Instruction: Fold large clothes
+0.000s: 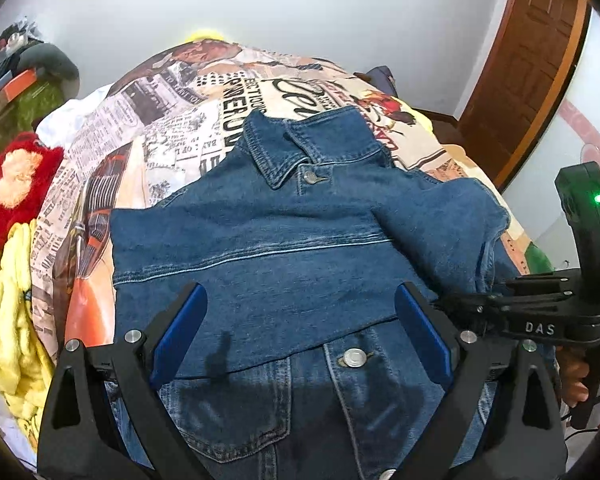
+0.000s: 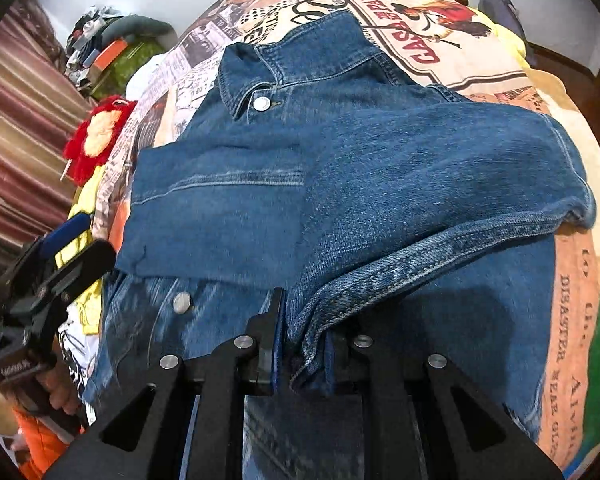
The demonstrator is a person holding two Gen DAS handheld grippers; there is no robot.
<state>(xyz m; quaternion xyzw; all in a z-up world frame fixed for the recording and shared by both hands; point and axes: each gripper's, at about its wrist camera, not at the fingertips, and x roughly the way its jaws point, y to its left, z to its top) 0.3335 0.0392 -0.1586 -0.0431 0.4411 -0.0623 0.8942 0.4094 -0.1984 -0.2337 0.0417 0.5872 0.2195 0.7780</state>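
A blue denim jacket (image 1: 284, 248) lies front up on the printed bedspread (image 1: 172, 128), collar far, both sleeves folded across its chest. My left gripper (image 1: 300, 332) is open and empty just above the jacket's lower front. My right gripper (image 2: 304, 344) is shut on the cuff of the right sleeve (image 2: 420, 264), which crosses the jacket (image 2: 228, 208). The right gripper also shows in the left wrist view (image 1: 500, 304) at the jacket's right edge. The left gripper shows in the right wrist view (image 2: 72, 240) at the jacket's left edge.
A red plush toy (image 1: 16, 184) and yellow cloth (image 1: 12, 320) lie left of the bedspread. A cluttered shelf (image 1: 16, 76) stands far left. A wooden door (image 1: 528, 64) is at the right. A striped curtain (image 2: 20, 140) hangs at the left.
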